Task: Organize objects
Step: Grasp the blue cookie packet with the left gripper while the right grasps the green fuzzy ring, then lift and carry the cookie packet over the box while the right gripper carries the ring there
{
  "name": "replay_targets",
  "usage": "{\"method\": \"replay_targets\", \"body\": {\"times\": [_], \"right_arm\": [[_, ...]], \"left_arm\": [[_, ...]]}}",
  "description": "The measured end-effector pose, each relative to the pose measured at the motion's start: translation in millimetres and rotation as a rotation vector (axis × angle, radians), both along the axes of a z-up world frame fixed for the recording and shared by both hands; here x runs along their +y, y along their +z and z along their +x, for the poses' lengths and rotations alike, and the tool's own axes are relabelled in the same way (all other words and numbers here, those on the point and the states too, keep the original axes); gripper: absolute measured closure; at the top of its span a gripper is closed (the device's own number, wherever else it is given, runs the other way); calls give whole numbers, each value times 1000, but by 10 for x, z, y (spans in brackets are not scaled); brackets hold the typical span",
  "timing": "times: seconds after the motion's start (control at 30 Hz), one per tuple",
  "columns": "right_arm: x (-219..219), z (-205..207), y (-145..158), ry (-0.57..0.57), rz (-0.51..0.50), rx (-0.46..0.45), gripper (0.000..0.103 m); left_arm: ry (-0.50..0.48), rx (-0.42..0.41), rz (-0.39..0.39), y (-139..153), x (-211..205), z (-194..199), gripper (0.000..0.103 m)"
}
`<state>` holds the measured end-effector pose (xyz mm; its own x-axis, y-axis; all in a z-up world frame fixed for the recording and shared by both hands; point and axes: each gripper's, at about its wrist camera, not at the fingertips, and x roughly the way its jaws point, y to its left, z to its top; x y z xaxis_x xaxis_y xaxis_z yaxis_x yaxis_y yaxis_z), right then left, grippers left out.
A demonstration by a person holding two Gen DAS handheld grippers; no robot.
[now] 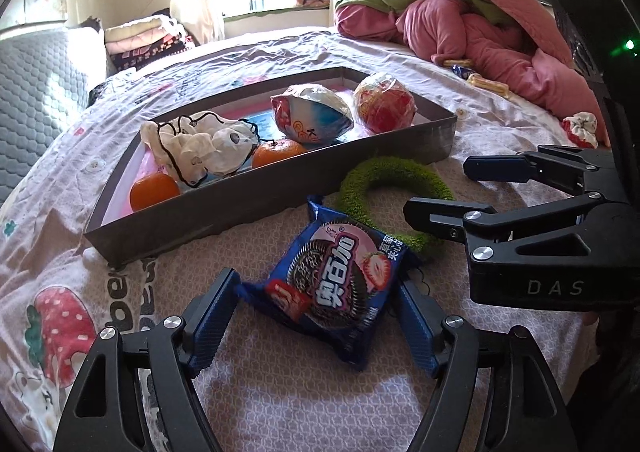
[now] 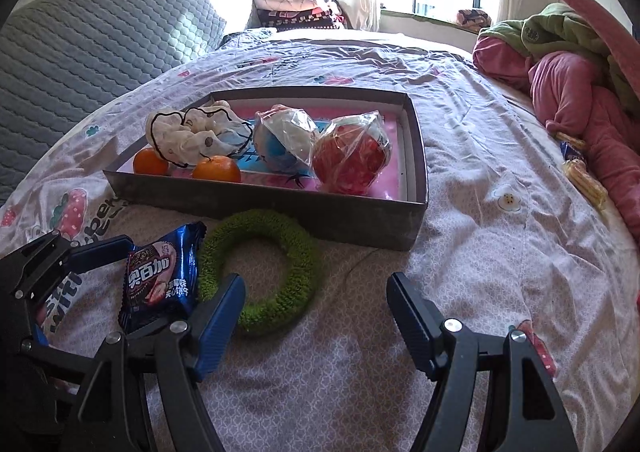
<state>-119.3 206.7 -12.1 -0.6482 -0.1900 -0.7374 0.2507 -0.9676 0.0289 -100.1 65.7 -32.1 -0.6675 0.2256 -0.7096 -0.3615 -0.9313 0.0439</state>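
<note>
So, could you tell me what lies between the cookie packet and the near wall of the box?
Only bare bedsheet separates the cookie packet from the box; the left wrist view shows it.

Two black tools, same make. Left gripper: thick black plastic arms shaped like a V, each with a three-cornered hole cut through. Round shiny silver screws at the joints, two on each side. Fingers flat and long, blue on the inner face, with tiny ridges like a file. Right gripper: same black arms, same silver screw heads, same blue ridged fingers. Seen from the side, a blocky black body with pale letters "DAS" on its flat face and one more silver screw near the corner. Small green light glowing on the black box behind.
</note>
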Motion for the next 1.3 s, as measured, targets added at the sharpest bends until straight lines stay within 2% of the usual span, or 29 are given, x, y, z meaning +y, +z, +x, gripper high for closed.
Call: {"method": "replay_targets", "body": {"times": [0.13, 0.37, 0.5, 0.57, 0.67, 0.7, 0.8, 1.07, 1.3], "right_arm": [[-40, -67, -35, -9, 5, -13, 31], [-133, -173, -91, -12, 28, -23, 50], [-145, -210, -106, -12, 26, -21, 59], [-132, -213, -100, -12, 20, -17, 64], [-128, -220, -95, -11, 20, -10, 75], [-124, -222, -90, -9, 14, -11, 77], [-121, -210, -66, 0, 14, -5, 84], [-118, -135, 52, 8, 21, 41, 87], [-98, -61, 241, 7, -3, 105, 87]], "left_arm": [[-2, -29, 32, -33, -33, -108, 21], [-7, -28, 23, -45, 1, -166, 21], [-1, -31, 25, -34, 2, -191, 25], [-1, -26, 20, -28, 12, -185, 34], [7, -24, 7, -14, 38, -192, 40], [8, -24, 9, -8, 40, -195, 50], [19, -44, 30, 9, 32, -225, 50], [40, -38, 65, 93, -9, -215, 50], [57, 8, 84, 253, -73, -174, 50]]}}
